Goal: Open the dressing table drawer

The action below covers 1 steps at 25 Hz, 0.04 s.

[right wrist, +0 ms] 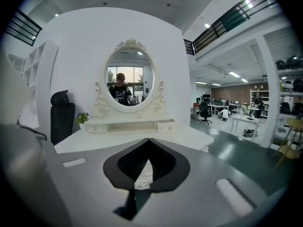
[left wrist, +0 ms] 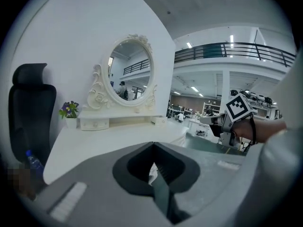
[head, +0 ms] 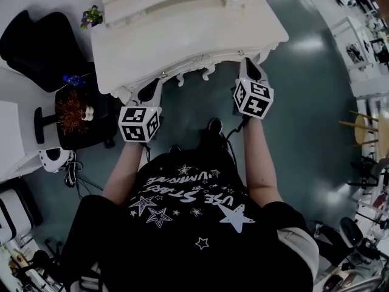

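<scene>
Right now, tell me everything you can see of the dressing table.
The dressing table is white, looks like painted wood, with a smooth top and a carved, scalloped front edge. At the back stands an oval mirror in an ornate frame above a low shelf with small drawers. A small potted plant sits at its back left corner. It stands against a white wall; nothing sticks out at its front.

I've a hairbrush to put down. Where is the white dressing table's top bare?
Bare: the broad tabletop of the white dressing table, between its carved front edge and the raised drawer shelf. Crowded: the back strip, with that shelf, the oval mirror and the purple potted flower.
</scene>
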Motion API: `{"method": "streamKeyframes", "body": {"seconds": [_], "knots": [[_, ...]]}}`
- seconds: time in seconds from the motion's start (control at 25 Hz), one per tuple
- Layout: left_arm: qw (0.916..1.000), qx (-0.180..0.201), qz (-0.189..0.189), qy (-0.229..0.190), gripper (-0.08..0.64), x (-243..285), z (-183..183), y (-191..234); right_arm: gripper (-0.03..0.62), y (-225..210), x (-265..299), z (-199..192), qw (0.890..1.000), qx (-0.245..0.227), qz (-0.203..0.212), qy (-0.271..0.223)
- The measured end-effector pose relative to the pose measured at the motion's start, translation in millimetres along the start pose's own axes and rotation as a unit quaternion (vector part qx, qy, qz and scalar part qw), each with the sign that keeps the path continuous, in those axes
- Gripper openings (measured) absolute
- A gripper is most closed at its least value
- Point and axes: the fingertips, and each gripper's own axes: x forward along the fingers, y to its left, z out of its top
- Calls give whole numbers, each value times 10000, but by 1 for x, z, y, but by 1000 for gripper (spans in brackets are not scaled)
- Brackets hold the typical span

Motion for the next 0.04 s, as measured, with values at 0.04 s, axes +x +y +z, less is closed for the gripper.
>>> {"method": "streamKeyframes", "body": {"seconds": [0.04], "knots": [[10000,13,-10,-11,2,-13,-2,6,26,9,-9,0,10000,23,-26,-27]]}}
